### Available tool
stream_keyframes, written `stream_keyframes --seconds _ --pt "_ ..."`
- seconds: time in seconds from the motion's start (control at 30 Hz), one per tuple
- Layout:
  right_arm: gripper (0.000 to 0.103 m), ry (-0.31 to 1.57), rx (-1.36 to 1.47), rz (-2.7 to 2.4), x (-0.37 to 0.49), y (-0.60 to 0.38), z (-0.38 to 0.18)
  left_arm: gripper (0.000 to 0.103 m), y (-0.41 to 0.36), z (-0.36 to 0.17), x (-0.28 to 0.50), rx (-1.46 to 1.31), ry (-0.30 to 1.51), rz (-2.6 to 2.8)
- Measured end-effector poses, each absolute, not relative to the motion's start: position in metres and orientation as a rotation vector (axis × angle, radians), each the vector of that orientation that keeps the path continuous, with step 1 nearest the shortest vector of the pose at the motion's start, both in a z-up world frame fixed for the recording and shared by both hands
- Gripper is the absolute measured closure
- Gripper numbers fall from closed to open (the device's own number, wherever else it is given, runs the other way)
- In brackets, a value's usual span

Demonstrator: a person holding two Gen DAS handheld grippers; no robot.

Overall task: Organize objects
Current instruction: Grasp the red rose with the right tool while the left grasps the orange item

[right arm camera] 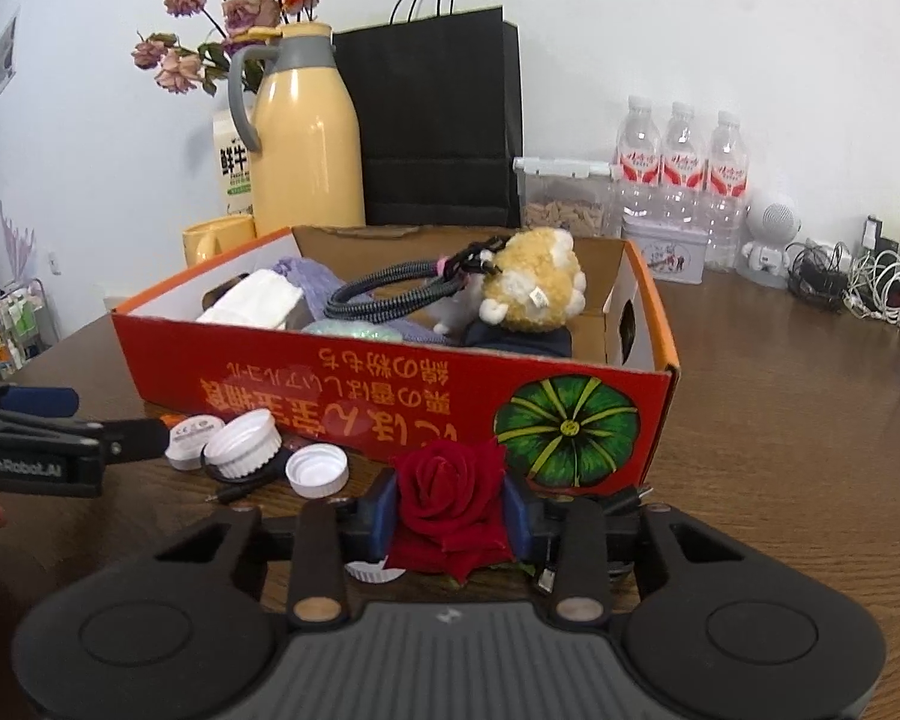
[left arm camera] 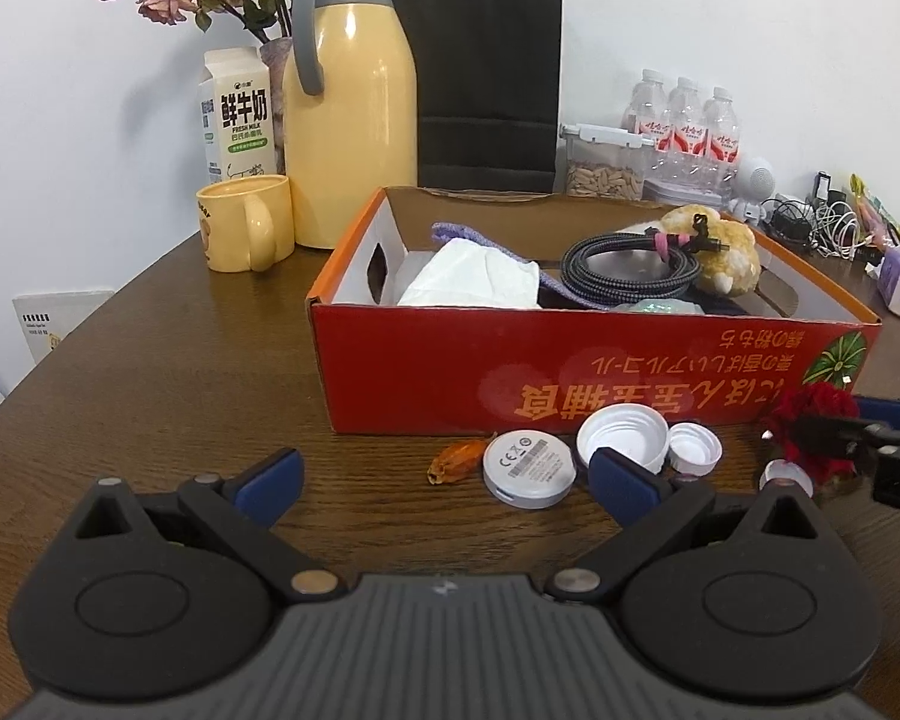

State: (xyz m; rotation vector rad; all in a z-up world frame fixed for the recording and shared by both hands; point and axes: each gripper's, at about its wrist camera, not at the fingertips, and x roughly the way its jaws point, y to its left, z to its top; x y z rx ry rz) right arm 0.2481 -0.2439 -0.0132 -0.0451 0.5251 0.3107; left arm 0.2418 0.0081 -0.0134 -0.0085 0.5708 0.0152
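A red cardboard box (left arm camera: 570,384) (right arm camera: 390,396) stands on the brown table, holding a tissue pack (left arm camera: 474,282), a coiled cable (left arm camera: 624,264) and a plush toy (right arm camera: 537,285). In front of it lie a white round device (left arm camera: 527,468), a large white cap (left arm camera: 624,435), a small white cap (left arm camera: 695,447) and an orange dried bit (left arm camera: 455,461). My left gripper (left arm camera: 450,483) is open and empty, low over the table before these. My right gripper (right arm camera: 453,513) is shut on a red rose (right arm camera: 450,510) (left arm camera: 816,426) just in front of the box.
A yellow thermos (left arm camera: 354,114), yellow mug (left arm camera: 246,231), milk carton (left arm camera: 237,114), black paper bag (left arm camera: 486,78), snack container (left arm camera: 606,162) and water bottles (left arm camera: 684,120) stand behind the box. Tangled cables (right arm camera: 852,288) lie at far right. Another small cap (left arm camera: 786,477) lies under the rose.
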Motion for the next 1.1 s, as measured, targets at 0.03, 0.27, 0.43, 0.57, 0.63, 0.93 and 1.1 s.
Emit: stream_keyframes --seconds 0.03,0.27,0.43,0.57,0.63,0.93,1.1 --pt "0.069 0.511 -0.043 0.309 0.246 -0.245 -0.012 0.000 0.009 -0.013 0.242 -0.012 0.572 0.020" --pt "0.069 0.451 -0.014 0.310 0.238 -0.251 -0.004 0.000 0.030 -0.011 0.250 -0.063 0.558 0.084" --pt "0.069 0.439 -0.006 0.323 0.235 -0.251 -0.002 0.023 0.034 -0.015 0.258 -0.056 0.603 0.072" --pt "0.069 0.427 -0.003 0.330 0.232 -0.252 0.000 0.031 0.032 -0.018 0.261 -0.045 0.622 0.019" --pt "0.069 0.424 -0.001 0.333 0.231 -0.252 0.000 0.042 0.030 -0.021 0.265 -0.034 0.638 0.018" --pt "0.069 0.424 -0.002 0.339 0.230 -0.251 0.000 0.067 0.025 -0.024 0.272 -0.024 0.643 -0.106" --pt "0.069 0.434 -0.008 0.334 0.232 -0.250 -0.001 0.083 0.014 -0.025 0.269 0.024 0.630 -0.152"
